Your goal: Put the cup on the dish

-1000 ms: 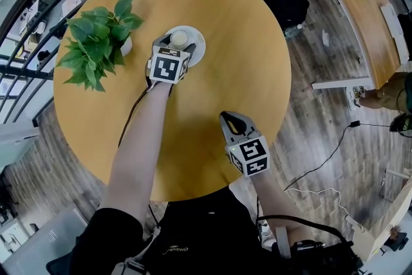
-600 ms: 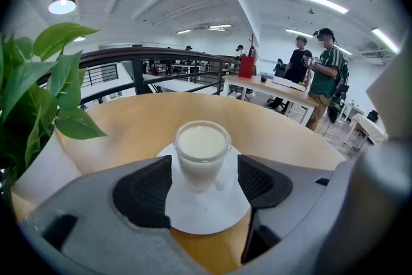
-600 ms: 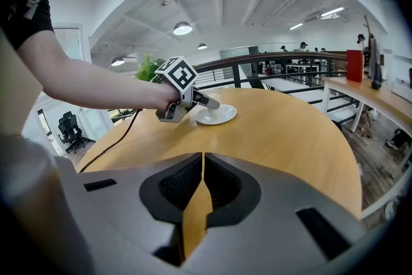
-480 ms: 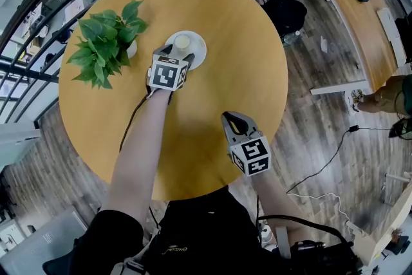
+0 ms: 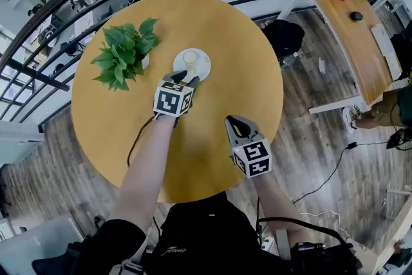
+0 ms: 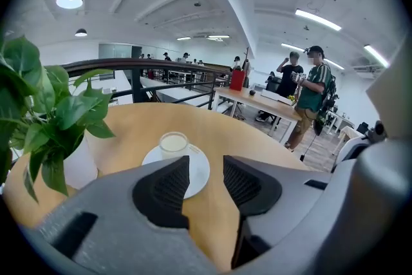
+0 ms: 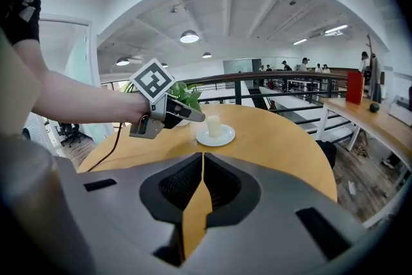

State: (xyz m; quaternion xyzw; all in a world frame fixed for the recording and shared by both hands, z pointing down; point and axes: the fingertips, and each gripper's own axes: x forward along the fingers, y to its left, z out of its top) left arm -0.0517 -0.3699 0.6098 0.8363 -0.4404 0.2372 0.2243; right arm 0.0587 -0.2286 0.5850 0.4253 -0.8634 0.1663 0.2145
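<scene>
Green plant (image 5: 123, 56): stands in a white pot at the left of the wooden surface (image 5: 219, 29), just beside the dish. A wide swing of the left arm could brush the leaves or tip the pot.
Left claw (image 5: 183, 78): hovers just short of the dish, jaws half spread and just been closing, with nothing between them. A dipping jaw tip could catch the rim and jolt everything. Its black cable (image 5: 135, 142) could drag.
Cup (image 5: 190, 58): upright on the white dish (image 5: 201, 69), slightly toward the far side. The placing looks done; a knock could slide or topple it.
Right claw (image 5: 235, 122): pressed together and empty, well apart from the dish, so little risk there.
</scene>
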